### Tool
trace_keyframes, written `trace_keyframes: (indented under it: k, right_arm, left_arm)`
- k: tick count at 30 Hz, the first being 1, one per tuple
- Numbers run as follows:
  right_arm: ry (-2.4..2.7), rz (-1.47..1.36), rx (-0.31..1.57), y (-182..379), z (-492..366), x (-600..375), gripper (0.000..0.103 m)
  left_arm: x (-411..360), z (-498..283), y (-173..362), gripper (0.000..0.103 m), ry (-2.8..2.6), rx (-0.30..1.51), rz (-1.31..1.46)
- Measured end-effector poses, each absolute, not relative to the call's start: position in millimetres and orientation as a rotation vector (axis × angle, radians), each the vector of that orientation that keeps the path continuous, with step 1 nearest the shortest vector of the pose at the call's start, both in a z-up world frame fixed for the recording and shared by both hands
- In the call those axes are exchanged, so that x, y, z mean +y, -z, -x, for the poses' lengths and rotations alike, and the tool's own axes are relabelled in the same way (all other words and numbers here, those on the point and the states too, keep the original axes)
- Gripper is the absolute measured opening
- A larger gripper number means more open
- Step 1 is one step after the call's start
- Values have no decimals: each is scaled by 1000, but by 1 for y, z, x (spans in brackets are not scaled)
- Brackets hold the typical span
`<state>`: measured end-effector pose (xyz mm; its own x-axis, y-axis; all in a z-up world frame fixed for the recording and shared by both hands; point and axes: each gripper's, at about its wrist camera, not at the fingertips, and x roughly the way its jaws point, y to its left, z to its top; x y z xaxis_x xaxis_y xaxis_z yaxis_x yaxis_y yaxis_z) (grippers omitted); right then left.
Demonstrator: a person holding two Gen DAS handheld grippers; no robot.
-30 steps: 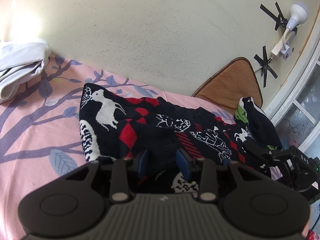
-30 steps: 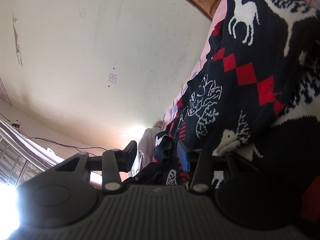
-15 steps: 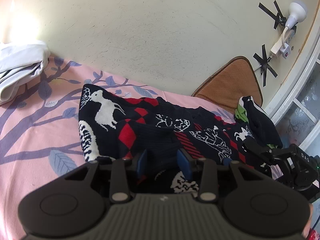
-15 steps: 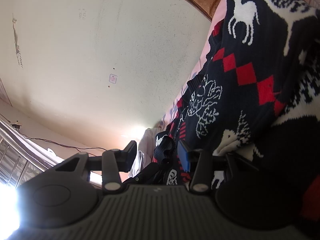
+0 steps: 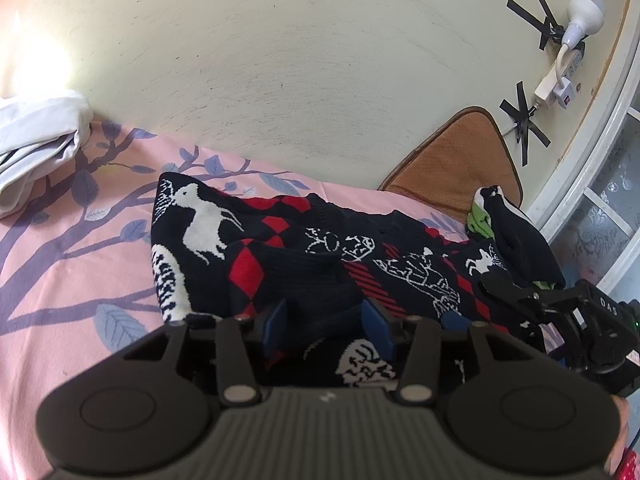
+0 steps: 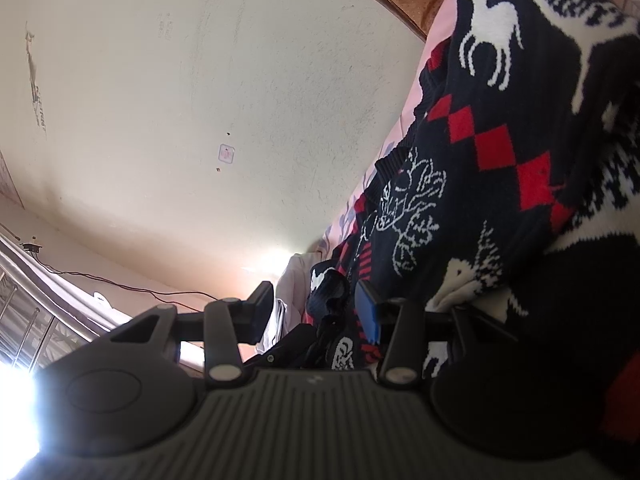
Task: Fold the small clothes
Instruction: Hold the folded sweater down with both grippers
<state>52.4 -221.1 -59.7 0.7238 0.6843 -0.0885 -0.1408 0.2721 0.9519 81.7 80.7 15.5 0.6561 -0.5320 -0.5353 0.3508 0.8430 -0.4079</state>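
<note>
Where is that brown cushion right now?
In the left wrist view the brown cushion leans against the cream wall at the right, just behind the reindeer sweater on the pink bedsheet.

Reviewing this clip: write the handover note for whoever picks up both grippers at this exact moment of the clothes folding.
Left gripper: jaws have just been opening; a fold of the black knitted sweater with white deer and red diamonds sits between the blue pads, no longer clearly pinched.
Right gripper: jaws apart, lying at the sweater's other side; a dark bunch of fabric sits between them, grip not clear.
Things: the sweater lies on the pink bedsheet with purple branches, partly folded with one flap laid over the middle. A black and green garment waits by the brown cushion.
Left: finish and flatten the sweater, then fold the other garment.
</note>
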Motion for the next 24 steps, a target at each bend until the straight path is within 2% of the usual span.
trace_keyframes:
  k: [24]
  right_arm:
    - [-595,-1172,550,60,-53,-220,48]
  left_arm:
    - [80,-82,-16,47,507,692,281]
